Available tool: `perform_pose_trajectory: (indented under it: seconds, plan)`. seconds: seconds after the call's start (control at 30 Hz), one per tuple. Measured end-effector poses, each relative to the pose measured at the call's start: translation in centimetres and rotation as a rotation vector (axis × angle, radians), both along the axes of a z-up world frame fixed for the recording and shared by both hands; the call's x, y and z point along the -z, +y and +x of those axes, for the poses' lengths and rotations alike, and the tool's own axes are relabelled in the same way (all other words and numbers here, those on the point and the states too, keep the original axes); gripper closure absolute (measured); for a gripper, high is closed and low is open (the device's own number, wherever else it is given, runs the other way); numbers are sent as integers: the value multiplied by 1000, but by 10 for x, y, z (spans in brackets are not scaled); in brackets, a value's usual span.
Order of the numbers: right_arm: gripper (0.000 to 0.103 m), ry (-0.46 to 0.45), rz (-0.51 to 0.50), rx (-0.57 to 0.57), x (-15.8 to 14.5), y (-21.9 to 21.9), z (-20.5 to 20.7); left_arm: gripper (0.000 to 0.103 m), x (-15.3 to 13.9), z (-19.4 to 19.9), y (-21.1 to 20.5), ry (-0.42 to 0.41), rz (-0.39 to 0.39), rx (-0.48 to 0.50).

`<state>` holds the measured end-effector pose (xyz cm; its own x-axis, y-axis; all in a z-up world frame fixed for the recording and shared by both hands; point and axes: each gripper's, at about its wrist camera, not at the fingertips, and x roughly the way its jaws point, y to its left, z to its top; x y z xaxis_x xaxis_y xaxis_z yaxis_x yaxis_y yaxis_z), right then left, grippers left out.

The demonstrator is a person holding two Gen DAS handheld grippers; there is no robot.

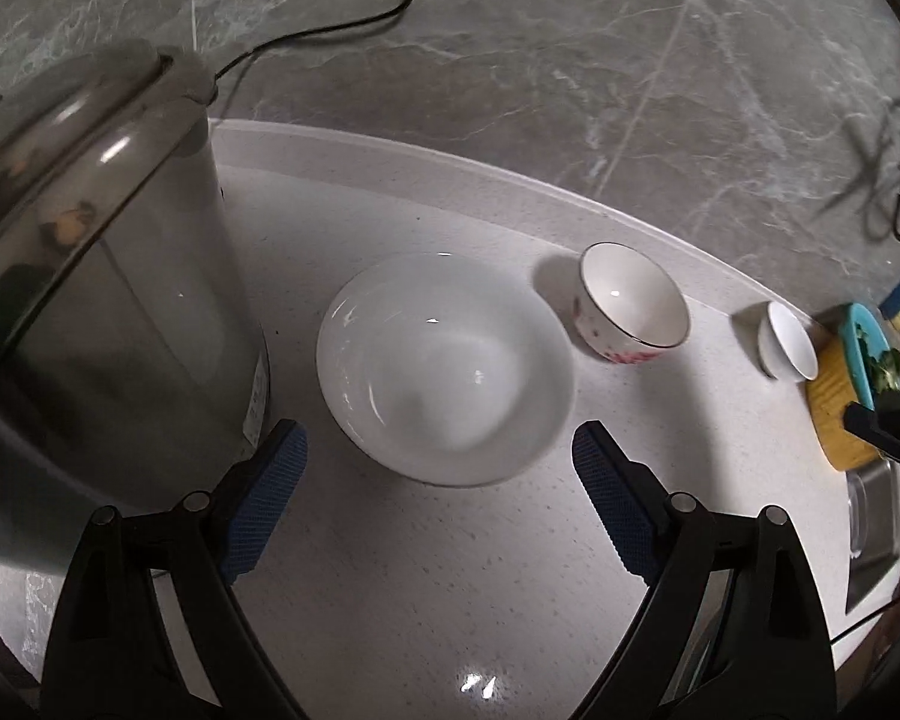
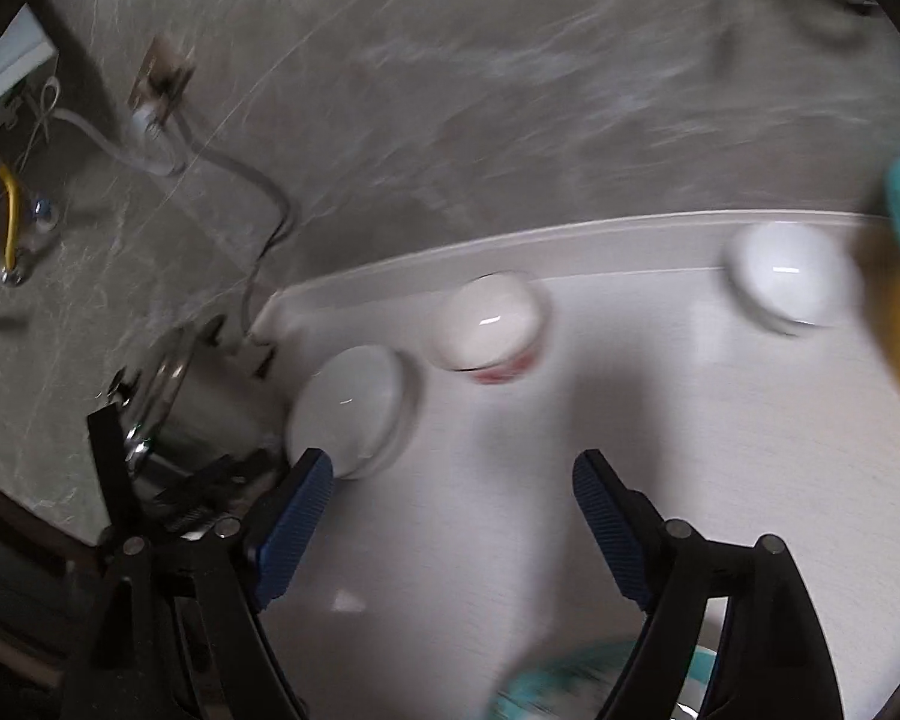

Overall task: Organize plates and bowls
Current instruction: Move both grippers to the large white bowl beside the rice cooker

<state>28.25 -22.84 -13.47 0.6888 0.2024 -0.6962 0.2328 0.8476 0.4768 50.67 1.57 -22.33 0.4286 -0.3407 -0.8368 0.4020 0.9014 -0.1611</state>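
A large white bowl (image 1: 444,366) sits on the white counter (image 1: 450,570), just ahead of my open, empty left gripper (image 1: 439,444). Behind it to the right stands a smaller bowl with pink flowers and a dark rim (image 1: 630,303), and farther right a small white bowl (image 1: 787,341). The blurred right wrist view shows the same three: large white bowl (image 2: 351,408), flowered bowl (image 2: 489,330), small white bowl (image 2: 786,282). My right gripper (image 2: 453,474) is open and empty above the counter, in front of the bowls.
A steel kettle (image 1: 108,276) with a black cord stands close left of the large bowl. A yellow board (image 1: 834,402) with a teal dish lies at the right, a sink (image 1: 876,534) beside it. A grey marble wall (image 1: 570,60) backs the counter. Something teal (image 2: 570,684) lies under my right gripper.
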Motion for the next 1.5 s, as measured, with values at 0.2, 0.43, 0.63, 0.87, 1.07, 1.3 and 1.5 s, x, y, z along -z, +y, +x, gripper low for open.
perform_pose_trajectory:
  seconds: [0.2,0.43,0.63,0.87,1.07,1.3,1.5]
  plan:
    - [19,163,-4,-105,30,24,81,12,16,27,-12,82,-1,-4]
    - [24,229,34,-135,67,25,134,12,24,52,-40,103,25,-7]
    - [31,263,78,-151,90,26,150,12,45,65,-44,126,42,-28]
    - [40,283,108,-158,105,28,170,13,70,75,-43,191,12,-68]
    - [45,297,147,-150,114,27,175,15,82,83,-44,215,-28,-86]
    - [49,303,166,-139,123,29,175,57,92,88,-37,216,14,-101]
    - [50,299,147,-165,127,39,179,65,99,88,-42,218,34,-102]
